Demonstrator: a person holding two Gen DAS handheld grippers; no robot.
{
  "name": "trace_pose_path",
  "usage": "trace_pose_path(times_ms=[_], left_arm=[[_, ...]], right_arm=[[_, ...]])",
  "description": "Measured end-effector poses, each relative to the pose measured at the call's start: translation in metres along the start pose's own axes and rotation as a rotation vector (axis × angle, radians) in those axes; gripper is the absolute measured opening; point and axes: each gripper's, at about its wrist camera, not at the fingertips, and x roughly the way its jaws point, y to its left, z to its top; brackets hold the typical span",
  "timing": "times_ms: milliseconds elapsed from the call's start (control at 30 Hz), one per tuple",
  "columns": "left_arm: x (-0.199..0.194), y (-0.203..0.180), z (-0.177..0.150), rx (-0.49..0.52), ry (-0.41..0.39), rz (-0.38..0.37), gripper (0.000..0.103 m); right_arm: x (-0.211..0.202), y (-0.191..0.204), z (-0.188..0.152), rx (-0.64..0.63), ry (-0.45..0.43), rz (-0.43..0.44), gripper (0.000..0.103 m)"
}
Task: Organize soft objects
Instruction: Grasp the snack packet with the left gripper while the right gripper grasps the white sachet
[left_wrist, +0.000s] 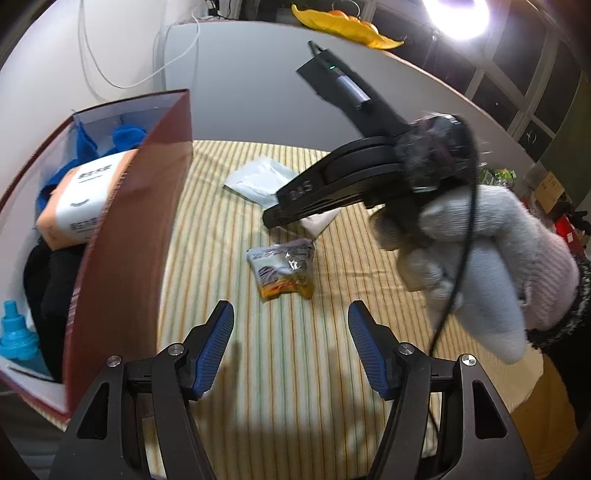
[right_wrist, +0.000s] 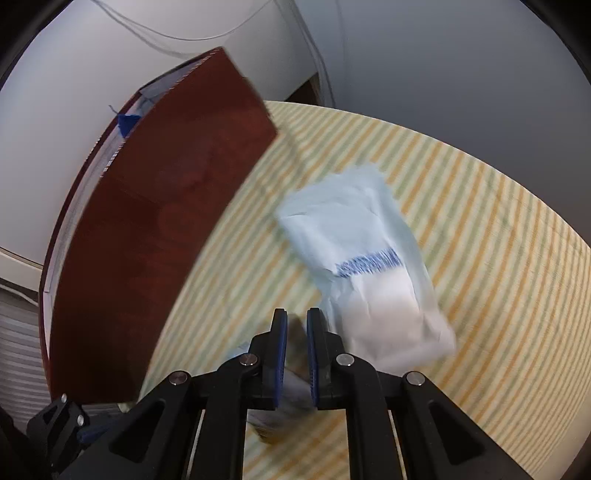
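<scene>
My left gripper (left_wrist: 291, 321) is open and empty above the striped cloth (left_wrist: 295, 369). A small clear packet with orange and grey print (left_wrist: 283, 268) lies just ahead of it. A pale blue-white soft pack (left_wrist: 258, 179) lies farther back; it also shows in the right wrist view (right_wrist: 365, 258). My right gripper (left_wrist: 271, 219) hovers over the cloth between the two packs; its jaws (right_wrist: 296, 325) are nearly closed with nothing between them, and the small packet (right_wrist: 291, 376) is blurred beneath them. A dark red box (left_wrist: 125, 236) at the left holds a tissue pack (left_wrist: 83, 199), blue cloth (left_wrist: 125, 134) and black fabric (left_wrist: 48, 277).
The red box wall (right_wrist: 162, 236) stands close on the left of the right gripper. A blue bottle top (left_wrist: 16, 336) sits in the box. A gloved hand (left_wrist: 491, 266) with a cable holds the right gripper. A grey wall (left_wrist: 258, 92) is behind the table.
</scene>
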Motion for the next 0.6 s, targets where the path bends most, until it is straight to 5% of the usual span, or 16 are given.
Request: trace_pose_path(times_ms=[267,333,367,433,600], left_arm=[[0.037,-0.008,0.007,-0.004,0.049,0.029,0.068],[0.042,-0.009,0.010,-0.004,0.048,0.043,0.068],[0.044,-0.009,0.012,0.001,0.045,0.056,0.068],[0.048,-0.011,0.015,0.008,0.044,0.074,0.068],[0.061,-0.008,0.025,-0.015,0.049,0.094,0.068]], right_arm=[[-0.029,-0.019,-0.013,-0.031,-0.032,0.121,0.015],[-0.046,-0.020,-0.016,-0.094,-0.099,0.061,0.052],[-0.051,-0.021,-0.016,-0.114,-0.123,0.022,0.060],[-0.058,-0.020,-0.017,-0.170,-0.173,-0.060,0.065],[-0.040,-0.017,0.009,-0.236,-0.121,-0.155,0.066]])
